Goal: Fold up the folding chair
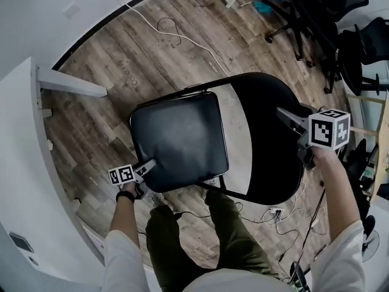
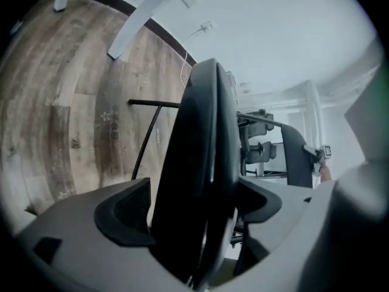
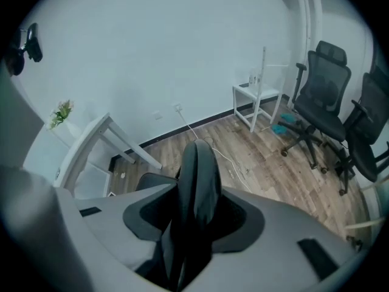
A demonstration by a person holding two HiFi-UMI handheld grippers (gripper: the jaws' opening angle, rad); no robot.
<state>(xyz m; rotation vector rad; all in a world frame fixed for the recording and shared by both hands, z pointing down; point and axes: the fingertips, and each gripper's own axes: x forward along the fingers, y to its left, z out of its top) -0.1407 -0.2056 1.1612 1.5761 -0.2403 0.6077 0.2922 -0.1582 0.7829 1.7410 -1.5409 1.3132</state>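
Right hand-held gripper (image 1: 285,115) clamps the chair backrest (image 1: 270,157); left hand-held gripper (image 1: 149,165) straddles the seat (image 1: 179,139) corner, jaws apart. I fear the unclamped seat slips free when lifted.

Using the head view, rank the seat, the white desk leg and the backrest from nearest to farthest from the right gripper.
Measured from the right gripper:
1. backrest: clamped between its jaws, at the right.
2. seat: in the centre, to the gripper's left.
3. white desk leg: far left, beyond the seat.
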